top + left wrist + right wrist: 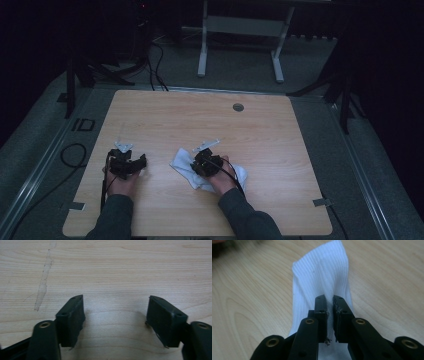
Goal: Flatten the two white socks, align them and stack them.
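1. 2 black handheld tongs work over a pale wooden table [260,125].
2. Right tongs [330,305] pinch a white ribbed cloth sock [322,272], which stretches ahead of them.
3. Left tongs [115,315] stand open, nothing between, apart from the sock.

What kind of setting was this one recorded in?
Probably a lab or recording room: a bare wooden table on grey carpet, black stands beside it and cables across the floor.

left tongs [115,315]: jaws apart, nothing between | below: bare wooden table [120,270] (pale streak, left)
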A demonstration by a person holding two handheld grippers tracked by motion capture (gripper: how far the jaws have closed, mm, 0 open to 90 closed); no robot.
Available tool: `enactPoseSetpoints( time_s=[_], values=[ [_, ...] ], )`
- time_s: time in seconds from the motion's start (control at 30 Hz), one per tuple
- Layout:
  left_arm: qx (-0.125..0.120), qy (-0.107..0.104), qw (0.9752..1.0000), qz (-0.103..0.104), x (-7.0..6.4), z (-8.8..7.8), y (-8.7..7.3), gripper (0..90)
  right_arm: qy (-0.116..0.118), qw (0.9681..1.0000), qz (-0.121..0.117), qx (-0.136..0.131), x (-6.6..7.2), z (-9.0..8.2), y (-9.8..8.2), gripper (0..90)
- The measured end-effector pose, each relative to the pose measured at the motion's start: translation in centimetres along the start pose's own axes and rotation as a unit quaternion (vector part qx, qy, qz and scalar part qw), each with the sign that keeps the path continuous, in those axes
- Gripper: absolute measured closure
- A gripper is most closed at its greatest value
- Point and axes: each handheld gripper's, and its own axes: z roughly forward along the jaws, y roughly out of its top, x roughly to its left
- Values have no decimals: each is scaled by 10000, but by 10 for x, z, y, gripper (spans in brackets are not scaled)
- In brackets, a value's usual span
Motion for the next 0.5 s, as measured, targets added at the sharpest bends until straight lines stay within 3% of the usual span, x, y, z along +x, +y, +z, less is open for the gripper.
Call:
enactPoseSetpoints(
  time_s=[0.17,0.5],
  values=[
    [-41,-44,10000,25,-2,-1,-1,391,101,9998,-44,149,-2,4,-3,823],
    [-47,-56,10000,14,-2,-1,-1,399,567,9935,-713,682,-7,-7,-8,830]
  ],
)
